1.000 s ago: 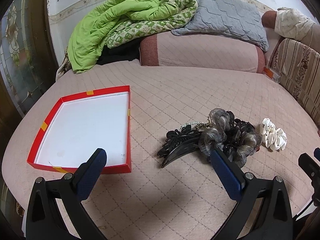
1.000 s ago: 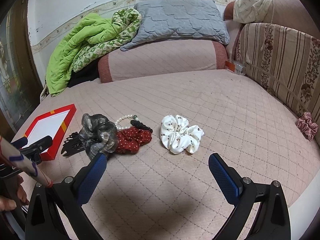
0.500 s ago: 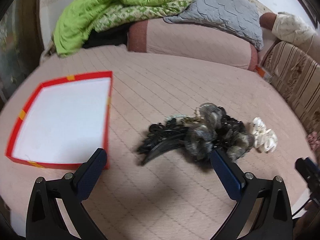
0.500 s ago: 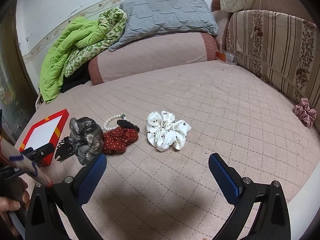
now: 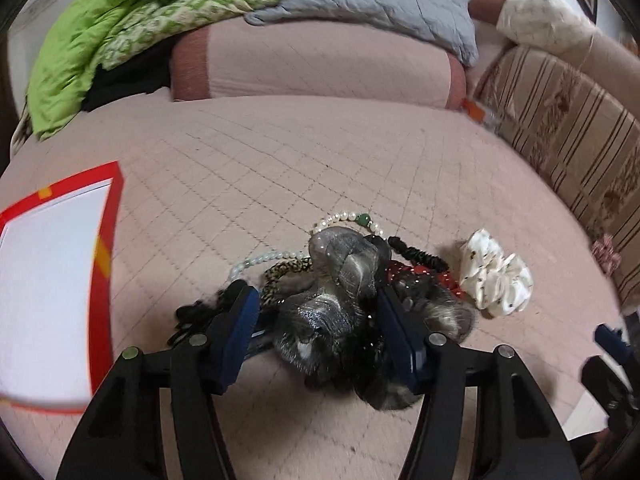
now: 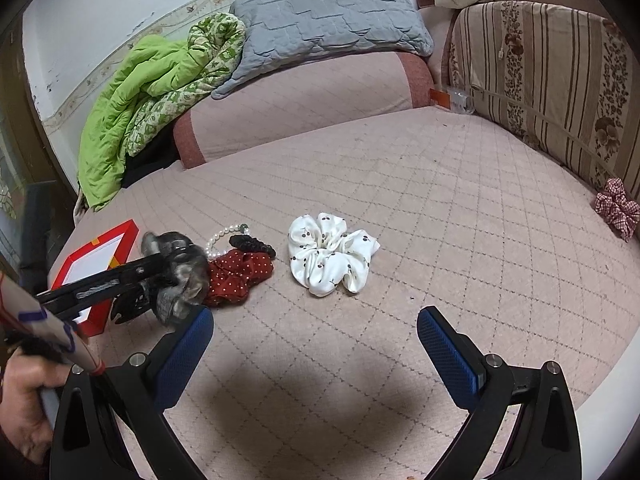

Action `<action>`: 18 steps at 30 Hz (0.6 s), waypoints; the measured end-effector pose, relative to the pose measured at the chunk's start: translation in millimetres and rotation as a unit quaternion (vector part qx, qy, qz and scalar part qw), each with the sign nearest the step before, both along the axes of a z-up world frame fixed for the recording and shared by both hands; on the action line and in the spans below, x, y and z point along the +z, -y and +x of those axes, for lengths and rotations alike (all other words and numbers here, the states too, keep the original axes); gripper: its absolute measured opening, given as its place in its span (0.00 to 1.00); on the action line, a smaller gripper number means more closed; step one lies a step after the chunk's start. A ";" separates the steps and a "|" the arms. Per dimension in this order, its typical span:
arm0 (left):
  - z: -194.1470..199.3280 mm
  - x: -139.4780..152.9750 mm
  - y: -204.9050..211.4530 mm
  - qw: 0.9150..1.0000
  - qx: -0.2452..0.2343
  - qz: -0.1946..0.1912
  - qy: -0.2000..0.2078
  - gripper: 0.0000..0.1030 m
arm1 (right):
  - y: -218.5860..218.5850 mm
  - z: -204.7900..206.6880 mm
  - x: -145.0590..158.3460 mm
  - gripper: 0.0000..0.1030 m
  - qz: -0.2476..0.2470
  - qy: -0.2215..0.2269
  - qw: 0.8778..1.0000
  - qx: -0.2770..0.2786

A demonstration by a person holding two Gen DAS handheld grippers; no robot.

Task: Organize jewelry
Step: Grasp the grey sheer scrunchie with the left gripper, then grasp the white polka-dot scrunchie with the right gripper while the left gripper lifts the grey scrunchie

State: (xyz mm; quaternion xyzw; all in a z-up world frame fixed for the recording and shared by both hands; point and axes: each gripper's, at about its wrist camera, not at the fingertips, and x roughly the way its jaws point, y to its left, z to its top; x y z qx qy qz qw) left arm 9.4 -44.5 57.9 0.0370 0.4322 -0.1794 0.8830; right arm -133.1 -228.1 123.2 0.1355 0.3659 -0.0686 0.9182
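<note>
While the red tray [image 5: 105, 248] at the far left holds nothing that I can see, I judge the sorting barely begun: every visible piece lies on the pink quilted bed cover [image 5: 320, 152], none in the tray.

Moving right, my left gripper [image 5: 316, 320] sits over the tangled pile. Its jaws have just been closing, and the grey scrunchie [image 5: 340, 272] lies between them. The blue pads [image 5: 240, 320] stand at roughly half width, near the fabric on both sides. I cannot tell whether they press on it yet.

Around that scrunchie lie a black hair claw [image 5: 192, 316], a leopard-print band [image 5: 284, 272], a pearl bracelet [image 5: 344, 218] with a green bead, a black scrunchie [image 5: 416, 252] and a red dotted scrunchie [image 6: 240, 272], several touching or overlapping.

Further right, the white cherry-print scrunchie [image 6: 328, 256] lies apart from the pile. My right gripper [image 6: 316, 344] hangs above bare cover in front of it, jaws wide and holding nothing.

At the far right, a red checked scrunchie [image 6: 616, 208] rests against the striped cushion [image 6: 560, 80].

Remaining, in my estimate: all items await transfer.
</note>
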 end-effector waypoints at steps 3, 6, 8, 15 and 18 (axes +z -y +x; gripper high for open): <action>3.1 -6.7 6.1 1.000 -0.022 0.001 -0.002 0.27 | 1.3 1.6 -1.0 1.00 0.004 -0.002 1.000 -0.002; 0.7 -4.0 1.2 0.998 -0.047 -0.039 -0.001 0.15 | 1.0 2.8 -1.9 1.00 0.002 -0.004 1.000 -0.002; -3.7 3.3 -1.5 0.998 -0.053 -0.042 0.009 0.15 | 2.1 3.3 -2.0 1.00 0.004 -0.003 1.000 -0.005; -16.1 29.6 -19.0 0.994 -0.058 -0.078 0.043 0.15 | 27.2 22.3 -12.1 1.00 0.036 -0.027 0.998 -0.041; -16.9 37.5 -28.4 0.993 -0.056 -0.091 0.052 0.15 | 40.6 44.7 -19.2 1.00 0.045 -0.042 0.997 -0.050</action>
